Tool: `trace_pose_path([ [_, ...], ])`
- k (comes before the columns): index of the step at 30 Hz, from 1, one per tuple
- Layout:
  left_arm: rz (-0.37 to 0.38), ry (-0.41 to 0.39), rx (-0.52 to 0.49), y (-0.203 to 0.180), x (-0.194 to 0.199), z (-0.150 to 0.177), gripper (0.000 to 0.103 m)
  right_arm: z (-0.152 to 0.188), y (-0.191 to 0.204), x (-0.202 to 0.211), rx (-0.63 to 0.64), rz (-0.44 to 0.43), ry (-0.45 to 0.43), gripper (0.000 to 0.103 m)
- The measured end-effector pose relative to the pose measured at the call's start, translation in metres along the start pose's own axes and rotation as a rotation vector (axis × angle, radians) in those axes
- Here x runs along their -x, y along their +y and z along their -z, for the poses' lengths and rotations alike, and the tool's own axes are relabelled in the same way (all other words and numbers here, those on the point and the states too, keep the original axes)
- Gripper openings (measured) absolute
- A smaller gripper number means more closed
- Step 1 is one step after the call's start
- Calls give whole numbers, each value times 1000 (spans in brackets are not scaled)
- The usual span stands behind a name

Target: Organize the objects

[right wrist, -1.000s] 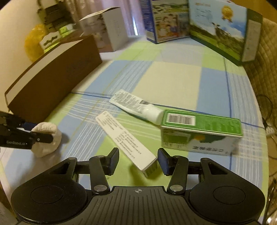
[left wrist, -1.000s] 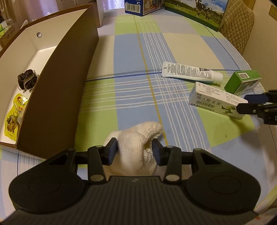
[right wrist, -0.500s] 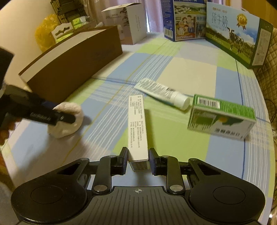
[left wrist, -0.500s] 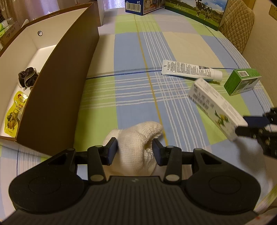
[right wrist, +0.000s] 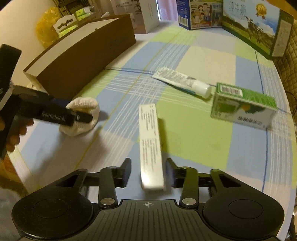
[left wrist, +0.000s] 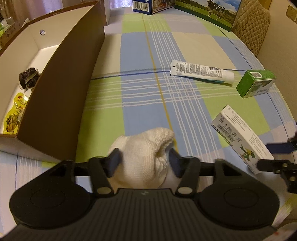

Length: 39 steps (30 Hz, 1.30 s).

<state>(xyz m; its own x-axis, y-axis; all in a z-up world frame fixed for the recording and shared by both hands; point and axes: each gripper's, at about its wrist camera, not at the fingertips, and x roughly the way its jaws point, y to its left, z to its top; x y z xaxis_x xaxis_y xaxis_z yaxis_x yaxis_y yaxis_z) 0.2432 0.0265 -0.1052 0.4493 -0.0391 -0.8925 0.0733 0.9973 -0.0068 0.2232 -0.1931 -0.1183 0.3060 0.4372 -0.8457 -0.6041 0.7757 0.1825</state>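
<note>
My left gripper (left wrist: 143, 159) is shut on a white knitted cloth bundle (left wrist: 146, 148) on the checked tablecloth; it also shows in the right wrist view (right wrist: 81, 115). My right gripper (right wrist: 148, 171) is open around a long white medicine box (right wrist: 151, 144); its jaws stand apart from the box sides. The box also shows in the left wrist view (left wrist: 239, 135). A white tube (left wrist: 202, 71) and a green box (left wrist: 256, 83) lie further back on the cloth. A brown open box (left wrist: 61, 81) stands to the left of the bundle.
Inside the brown box lie a dark scrunchie (left wrist: 28, 77) and a yellow snack pouch (left wrist: 14, 115). Milk cartons (right wrist: 254, 27) and a blue carton (right wrist: 198, 13) stand along the table's far edge. A quilted chair back (left wrist: 252, 24) is at the right.
My right gripper had closed on the white box and swung it round; now its jaws have opened again. The left gripper stays on the bundle.
</note>
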Motion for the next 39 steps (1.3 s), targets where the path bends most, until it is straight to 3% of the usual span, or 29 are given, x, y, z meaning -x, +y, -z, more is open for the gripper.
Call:
trace_pose_path([
  [11,-18,-3,-26,1,-15,1,66,-13,14,-40,16,65,24,41],
  [16,-46,-12,-50,-1,-15,5,58,-10,18,-42,26,109,25,24],
  [22,-52,-28,-80,-9,-6,14,42,-3,21,-36,-9,97,19,23],
  [33,44,-24,-10,1,18,30,38,-1,31,-16,-55,55,1,23],
  [39,71,-72,3,9,45,27,38,-11,48,-2,-39,24,-29,23],
])
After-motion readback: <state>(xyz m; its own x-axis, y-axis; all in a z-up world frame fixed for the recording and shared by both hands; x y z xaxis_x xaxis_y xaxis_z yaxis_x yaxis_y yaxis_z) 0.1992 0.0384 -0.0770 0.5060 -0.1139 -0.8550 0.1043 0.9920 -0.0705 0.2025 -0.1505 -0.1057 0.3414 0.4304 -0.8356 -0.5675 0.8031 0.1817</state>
